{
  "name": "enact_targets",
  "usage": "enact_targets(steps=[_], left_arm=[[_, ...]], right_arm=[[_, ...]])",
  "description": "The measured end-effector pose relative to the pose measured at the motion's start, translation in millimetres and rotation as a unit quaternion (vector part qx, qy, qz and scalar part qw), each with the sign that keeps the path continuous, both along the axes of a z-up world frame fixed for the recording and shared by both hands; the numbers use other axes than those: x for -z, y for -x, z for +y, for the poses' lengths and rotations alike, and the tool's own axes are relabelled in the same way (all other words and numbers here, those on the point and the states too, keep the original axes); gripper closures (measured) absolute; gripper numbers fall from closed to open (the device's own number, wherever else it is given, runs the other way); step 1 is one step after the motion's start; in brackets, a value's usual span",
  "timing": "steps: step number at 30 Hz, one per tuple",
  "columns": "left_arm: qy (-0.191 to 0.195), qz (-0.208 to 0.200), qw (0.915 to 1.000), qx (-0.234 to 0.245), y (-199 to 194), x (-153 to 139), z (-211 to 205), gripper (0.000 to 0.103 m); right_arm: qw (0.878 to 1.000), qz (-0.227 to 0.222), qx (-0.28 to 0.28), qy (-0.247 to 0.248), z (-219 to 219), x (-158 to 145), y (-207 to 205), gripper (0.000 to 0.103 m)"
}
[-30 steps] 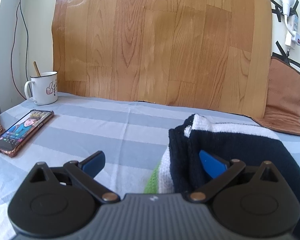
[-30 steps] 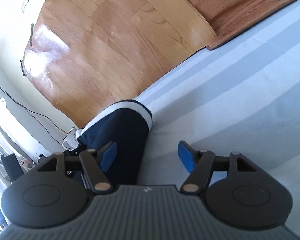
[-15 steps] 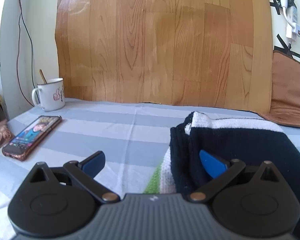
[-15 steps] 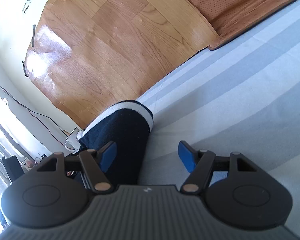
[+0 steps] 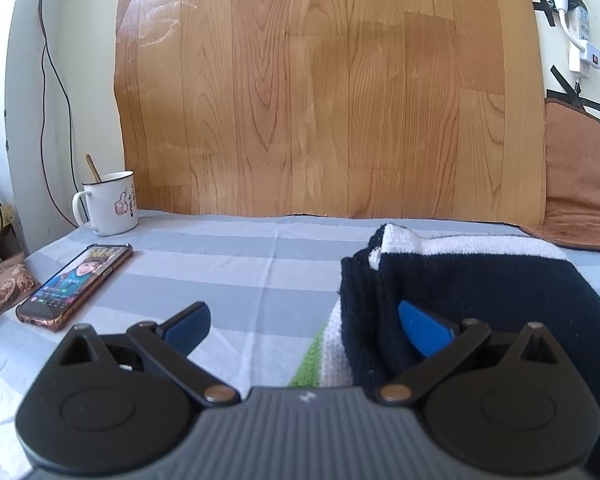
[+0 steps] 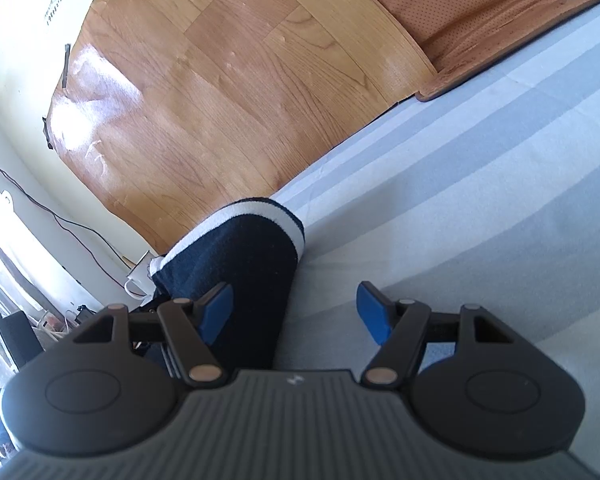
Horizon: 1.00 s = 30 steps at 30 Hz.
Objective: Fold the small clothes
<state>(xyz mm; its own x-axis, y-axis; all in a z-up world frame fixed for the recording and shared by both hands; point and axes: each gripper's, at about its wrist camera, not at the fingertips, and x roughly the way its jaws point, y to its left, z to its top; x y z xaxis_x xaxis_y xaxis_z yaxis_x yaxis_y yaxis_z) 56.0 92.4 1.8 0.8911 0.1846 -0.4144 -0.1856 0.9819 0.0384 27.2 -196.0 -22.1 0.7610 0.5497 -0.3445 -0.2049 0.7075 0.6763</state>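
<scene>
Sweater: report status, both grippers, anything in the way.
Left gripper open, right gripper open, nothing held. Sweater folded on the sheet, between them. Phone, mug off left, clear.

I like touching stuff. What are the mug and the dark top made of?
Mug: probably enamelled metal, glossy white with a thin dark rim, though it might be ceramic. Top: soft knitted yarn, matte navy with white stripes; you can see the ribbed stitches.
</scene>
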Motion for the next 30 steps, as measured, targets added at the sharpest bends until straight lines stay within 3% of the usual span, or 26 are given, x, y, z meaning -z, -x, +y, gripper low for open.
enact_targets(steps=[11,30], left_arm=[[-0.046,-0.018,0.9987,-0.01,7,0,-12,0.0],[-0.036,-0.023,0.9991,0.003,9,0,-7,0.0]], right_arm=[[1.0,0.0,0.0,0.001,0,0,0,0.032],[1.0,-0.001,-0.001,0.011,2,0,-1,0.032]])
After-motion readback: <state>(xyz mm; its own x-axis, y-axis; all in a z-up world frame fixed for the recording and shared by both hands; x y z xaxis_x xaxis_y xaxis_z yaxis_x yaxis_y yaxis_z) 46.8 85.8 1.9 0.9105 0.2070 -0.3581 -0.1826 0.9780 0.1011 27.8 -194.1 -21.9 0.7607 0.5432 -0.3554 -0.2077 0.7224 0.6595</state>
